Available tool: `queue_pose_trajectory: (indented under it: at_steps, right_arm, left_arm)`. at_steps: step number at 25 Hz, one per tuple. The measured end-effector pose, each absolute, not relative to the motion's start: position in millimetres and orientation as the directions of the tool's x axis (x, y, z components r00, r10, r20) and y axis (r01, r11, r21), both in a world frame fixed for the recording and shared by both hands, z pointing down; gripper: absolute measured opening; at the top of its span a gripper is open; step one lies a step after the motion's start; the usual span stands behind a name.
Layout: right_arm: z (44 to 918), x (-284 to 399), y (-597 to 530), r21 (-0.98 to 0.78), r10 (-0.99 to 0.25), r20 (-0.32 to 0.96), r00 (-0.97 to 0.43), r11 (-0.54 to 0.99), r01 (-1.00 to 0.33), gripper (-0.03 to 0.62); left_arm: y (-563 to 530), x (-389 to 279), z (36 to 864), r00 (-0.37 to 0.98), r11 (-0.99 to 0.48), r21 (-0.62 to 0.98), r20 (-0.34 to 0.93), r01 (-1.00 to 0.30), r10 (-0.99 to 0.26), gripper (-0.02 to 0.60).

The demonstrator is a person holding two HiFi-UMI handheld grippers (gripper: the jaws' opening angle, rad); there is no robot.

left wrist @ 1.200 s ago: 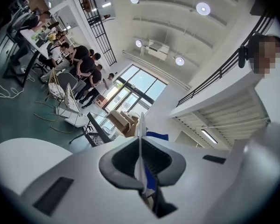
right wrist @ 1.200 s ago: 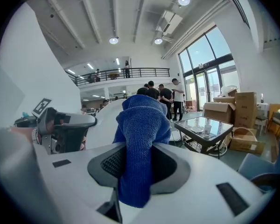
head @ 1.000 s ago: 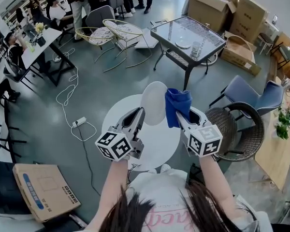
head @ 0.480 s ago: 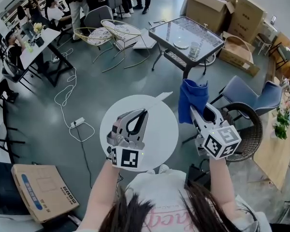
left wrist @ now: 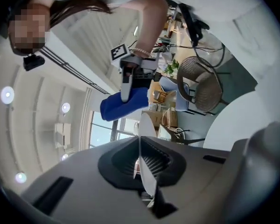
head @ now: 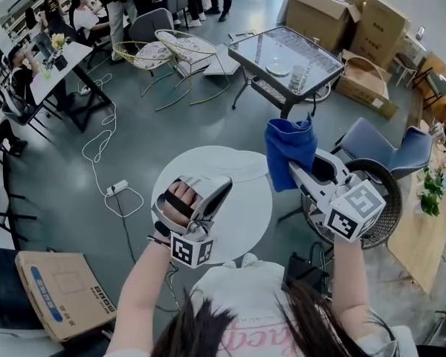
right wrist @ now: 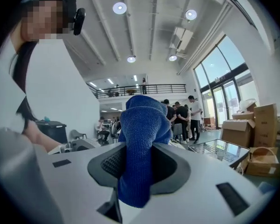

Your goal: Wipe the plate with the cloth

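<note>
head, left gripper and right gripper views. left gripper point(head: 221, 188), jaws pressed together on the near rim of the white plate point(head: 241, 175). the plate extends forward and to the right from the jaw tips, lying nearly flat above the round white table point(head: 245, 222). in the left gripper view it appears edge-on as a thin sliver point(left wrist: 146, 125) running straight away from the jaws. right gripper point(head: 297, 171), jaws pinching the bunched blue cloth point(head: 288, 149). the cloth's long axis runs up out of the jaws, and its top is folded over. it hangs near the plate's far rim, and contact cannot be told.
</note>
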State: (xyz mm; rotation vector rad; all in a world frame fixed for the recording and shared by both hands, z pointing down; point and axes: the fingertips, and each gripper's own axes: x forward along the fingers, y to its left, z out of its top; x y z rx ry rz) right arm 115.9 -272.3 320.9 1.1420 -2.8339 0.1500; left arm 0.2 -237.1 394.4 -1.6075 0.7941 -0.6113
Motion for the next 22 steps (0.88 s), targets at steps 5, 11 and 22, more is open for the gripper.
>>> queue_pose_trajectory:
  at_steps: [5, 11, 22]
  right_arm:
    - [320, 76, -285, 0.017, -0.501, 0.202, -0.841, 0.861, -0.509, 0.133]
    - [333, 30, -313, -0.142, -0.292, 0.299, -0.909, 0.928, -0.345, 0.133]
    - [375, -37, -309, -0.414, 0.052, 0.503, -0.862, 0.890, -0.188, 0.133]
  left_arm:
    - [-231, 8, 397, 0.668, -0.033, -0.998, -0.016, -0.061, -0.744, 0.020]
    - [-227, 12, 397, 0.691, 0.000, -1.000, 0.016, 0.023, -0.723, 0.020]
    - [-212, 20, 415, 0.728, 0.051, -0.986, 0.082, 0.159, -0.681, 0.021]
